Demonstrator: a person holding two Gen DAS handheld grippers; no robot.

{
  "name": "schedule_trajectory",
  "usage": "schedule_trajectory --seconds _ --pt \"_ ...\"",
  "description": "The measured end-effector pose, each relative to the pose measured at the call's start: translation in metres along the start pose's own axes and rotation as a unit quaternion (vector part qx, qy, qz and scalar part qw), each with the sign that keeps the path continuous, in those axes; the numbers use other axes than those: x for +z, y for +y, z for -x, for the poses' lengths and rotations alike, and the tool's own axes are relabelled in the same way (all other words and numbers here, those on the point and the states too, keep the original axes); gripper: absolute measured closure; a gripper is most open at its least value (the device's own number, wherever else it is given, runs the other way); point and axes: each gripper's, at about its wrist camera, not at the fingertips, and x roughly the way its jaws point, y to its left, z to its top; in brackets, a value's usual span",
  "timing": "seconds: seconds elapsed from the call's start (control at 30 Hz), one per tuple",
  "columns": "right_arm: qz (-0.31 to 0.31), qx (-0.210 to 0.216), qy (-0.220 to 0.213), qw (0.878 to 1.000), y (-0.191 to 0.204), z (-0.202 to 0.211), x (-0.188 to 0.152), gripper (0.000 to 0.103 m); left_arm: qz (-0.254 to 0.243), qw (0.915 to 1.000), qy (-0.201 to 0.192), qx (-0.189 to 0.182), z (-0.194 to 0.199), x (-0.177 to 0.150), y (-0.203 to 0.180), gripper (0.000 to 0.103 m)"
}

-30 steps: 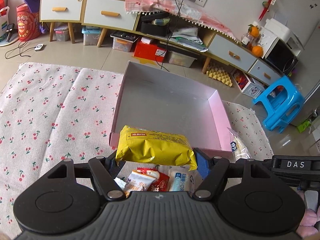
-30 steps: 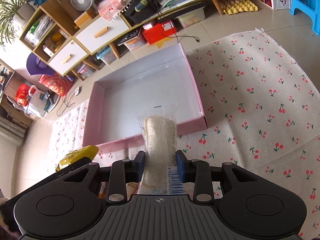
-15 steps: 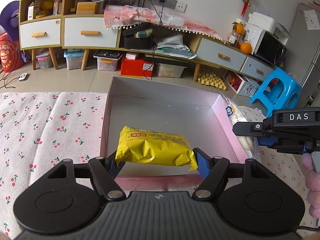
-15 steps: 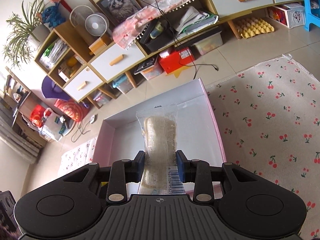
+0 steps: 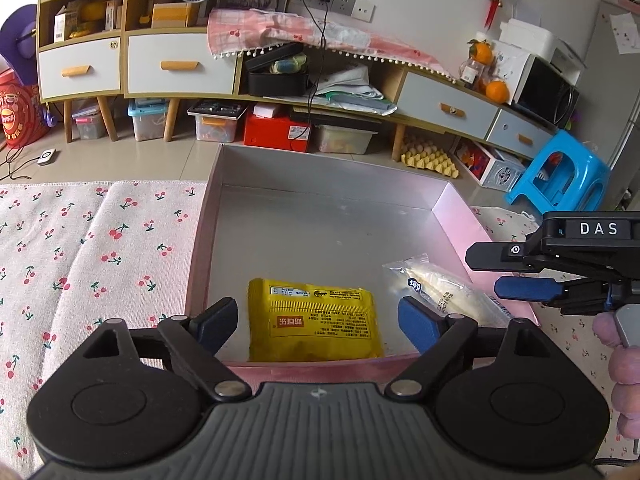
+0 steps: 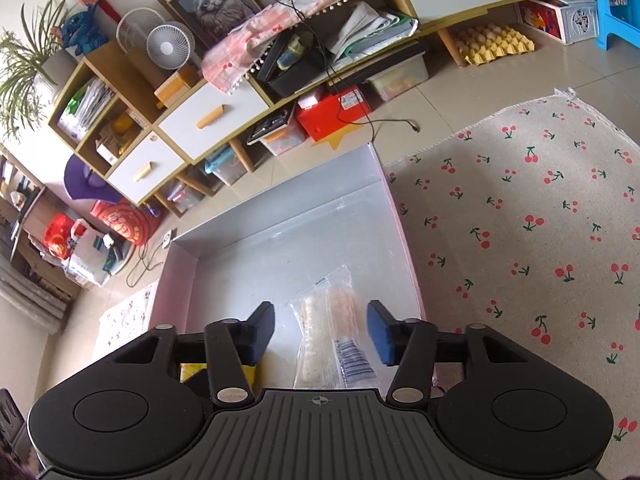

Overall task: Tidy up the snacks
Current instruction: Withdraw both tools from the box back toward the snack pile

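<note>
A pink box point(image 5: 198, 248) with a silver inside lies on the cherry-print cloth point(image 5: 80, 248). A yellow snack packet point(image 5: 314, 326) lies flat inside, near the front wall. My left gripper point(image 5: 318, 322) is open above it, fingers apart on either side. A clear packet of pale biscuits point(image 5: 440, 290) lies in the box by the right wall. In the right wrist view, my right gripper point(image 6: 322, 332) is open over that clear packet point(image 6: 332, 340), inside the box point(image 6: 404, 232). The right gripper also shows in the left wrist view point(image 5: 524, 278).
A low cabinet point(image 5: 180, 64) with drawers, storage bins and a red box point(image 5: 276, 130) stand on the floor beyond the cloth. A blue stool point(image 5: 560, 174) is at the far right. Cherry cloth point(image 6: 520, 220) spreads right of the box.
Both grippers moved over the box and opened. The yellow packet and the clear biscuit packet dropped out of the fingers and now lie on the box floor.
</note>
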Motion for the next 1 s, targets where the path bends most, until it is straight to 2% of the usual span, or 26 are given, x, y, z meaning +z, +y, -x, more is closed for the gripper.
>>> schedule_trajectory --seconds 0.1,0.33,0.67,0.8,1.0 --pt "0.006 -0.004 0.004 1.0 0.001 0.001 0.0 0.043 -0.002 1.0 -0.002 0.005 0.003 0.0 -0.001 0.009" --pt "0.034 -0.008 0.005 0.999 0.011 0.013 -0.002 0.037 -0.006 0.9998 0.008 0.017 0.01 0.001 -0.003 0.006" --pt "0.073 -0.016 -0.009 0.997 0.028 0.05 -0.008 0.02 0.0 0.9991 0.015 0.039 0.038 0.003 -0.001 0.001" --pt "0.097 -0.04 0.002 0.994 0.029 0.057 -0.018 0.02 -0.004 0.9986 0.017 0.05 0.05 -0.001 0.004 0.001" --pt "0.114 -0.029 0.022 0.993 0.025 0.076 -0.035 0.019 -0.002 0.9974 0.026 0.067 0.069 -0.009 0.018 0.001"
